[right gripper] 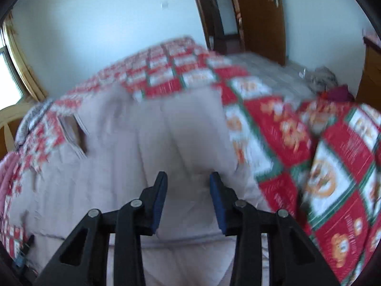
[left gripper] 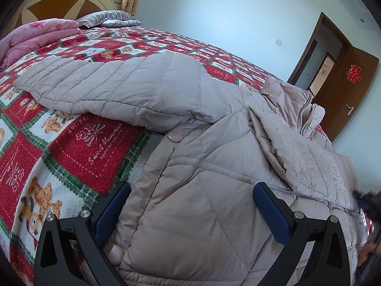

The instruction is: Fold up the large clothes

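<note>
A pale pink quilted puffer jacket (left gripper: 214, 166) lies spread on the bed, one sleeve (left gripper: 107, 85) stretched out to the left, its zipped collar (left gripper: 307, 109) at the right. My left gripper (left gripper: 191, 190) is open, its jaws wide apart on either side of the jacket's front near the snap buttons (left gripper: 175, 136). In the right wrist view the image is blurred; my right gripper (right gripper: 188, 178) is open just above the jacket (right gripper: 142, 143), holding nothing.
The bed carries a red, white and green teddy-bear blanket (left gripper: 78, 143). A pink quilt (left gripper: 40, 35) and striped pillow (left gripper: 107, 17) lie by the headboard. A brown door (left gripper: 345, 90) stands open at the right. Loose clothes (right gripper: 326, 81) lie at the bed's far corner.
</note>
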Demonstrator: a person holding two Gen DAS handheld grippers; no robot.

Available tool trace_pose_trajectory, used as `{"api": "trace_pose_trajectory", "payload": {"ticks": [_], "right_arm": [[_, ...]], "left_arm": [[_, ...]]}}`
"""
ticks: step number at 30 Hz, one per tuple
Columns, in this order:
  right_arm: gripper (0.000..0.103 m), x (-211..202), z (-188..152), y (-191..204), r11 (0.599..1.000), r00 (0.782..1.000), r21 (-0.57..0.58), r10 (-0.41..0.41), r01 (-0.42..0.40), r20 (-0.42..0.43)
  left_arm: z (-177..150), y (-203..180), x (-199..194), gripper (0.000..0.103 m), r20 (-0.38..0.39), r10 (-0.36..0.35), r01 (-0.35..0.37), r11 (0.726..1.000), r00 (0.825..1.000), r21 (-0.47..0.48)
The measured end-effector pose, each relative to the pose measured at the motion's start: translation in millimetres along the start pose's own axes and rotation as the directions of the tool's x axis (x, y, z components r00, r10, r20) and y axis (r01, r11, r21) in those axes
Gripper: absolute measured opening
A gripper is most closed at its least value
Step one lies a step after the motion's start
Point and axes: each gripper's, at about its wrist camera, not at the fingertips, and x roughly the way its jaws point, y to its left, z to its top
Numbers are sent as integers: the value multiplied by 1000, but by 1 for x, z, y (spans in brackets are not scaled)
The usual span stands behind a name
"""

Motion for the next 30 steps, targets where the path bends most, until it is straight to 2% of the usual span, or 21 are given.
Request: {"api": "trace_pose_trajectory", "payload": {"ticks": [3, 6, 11, 14, 17, 19, 21, 24, 27, 30], "right_arm": [[43, 6, -9, 22, 990, 995, -104, -93, 97, 40], [45, 10, -11, 34, 975, 988, -161, -145, 152, 54], [46, 3, -17, 21, 980, 989, -143, -128, 137, 68], [47, 2, -18, 23, 978, 987, -147, -136, 146, 81], [47, 0, -19, 26, 975, 985, -154, -147, 160, 91], [47, 1, -18, 27, 974, 984, -157, -150, 164, 96], [47, 0, -19, 27, 974, 984, -155, -149, 163, 99], [48, -1, -19, 26, 974, 983, -154, -150, 165, 105], [49, -1, -20, 27, 972, 982, -158, -156, 172, 109], [49, -1, -20, 26, 972, 982, -161, -154, 171, 111]], "left_arm": [[1, -1, 1, 102, -6, 11, -11, 1000, 1000, 7], [1, -3, 1, 102, -15, 28, -28, 999, 999, 16], [10, -22, -7, 102, -63, 112, -105, 990, 992, 94], [22, -41, -38, 102, 32, 29, -32, 996, 999, 89], [34, -66, -47, 102, 79, -9, -1, 993, 997, 115], [41, -85, -38, 102, 90, -4, -11, 987, 996, 162], [45, -99, -20, 102, 90, 53, -69, 979, 995, 193], [44, -102, 15, 102, 25, 118, -121, 977, 993, 176], [29, -98, 52, 102, -63, 210, -194, 962, 976, 193], [22, -98, 57, 102, -67, 210, -193, 959, 975, 206]]}}
